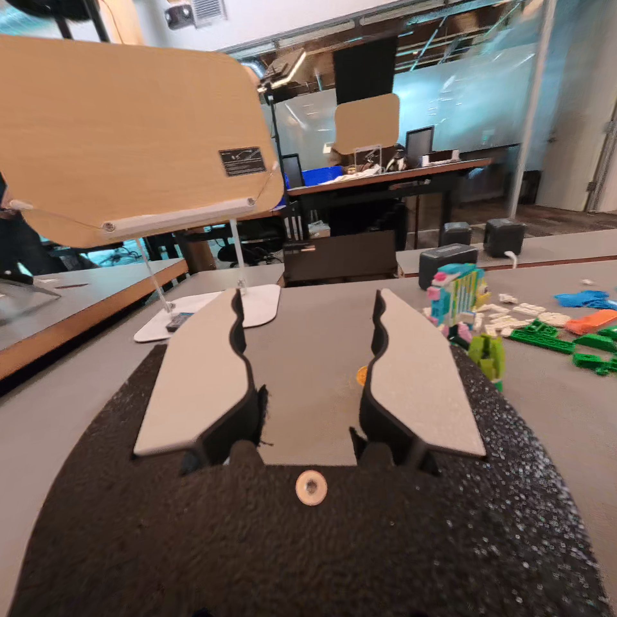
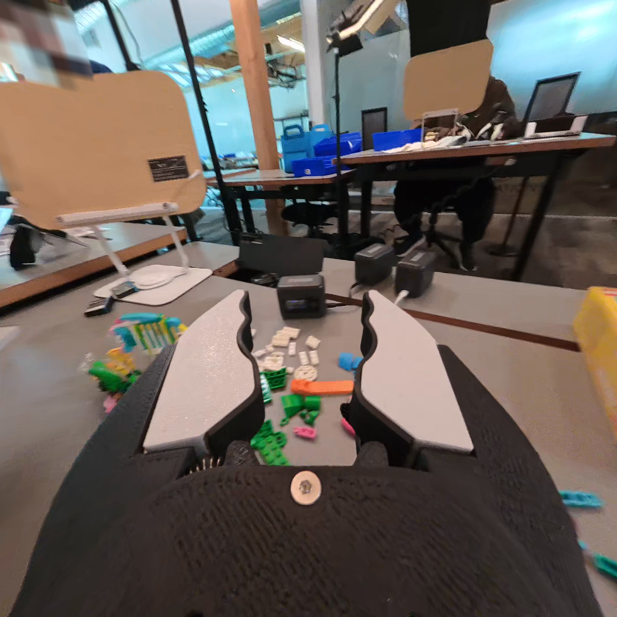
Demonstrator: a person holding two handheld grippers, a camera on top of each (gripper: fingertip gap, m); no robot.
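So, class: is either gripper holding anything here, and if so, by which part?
Nothing is held. The left gripper and right gripper both stand open above the table.

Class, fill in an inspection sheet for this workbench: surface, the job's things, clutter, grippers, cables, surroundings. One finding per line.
Surface: grey table, flat.
Job's things: built brick model standing; loose white bricks, green bricks and an orange piece lying scattered.
Clutter: yellow box at the right edge; tan board on a white stand.
Grippers: left gripper open above bare table; right gripper open above the loose bricks.
Cables: white cable at a dark power unit.
Surroundings: other desks, blue bins.
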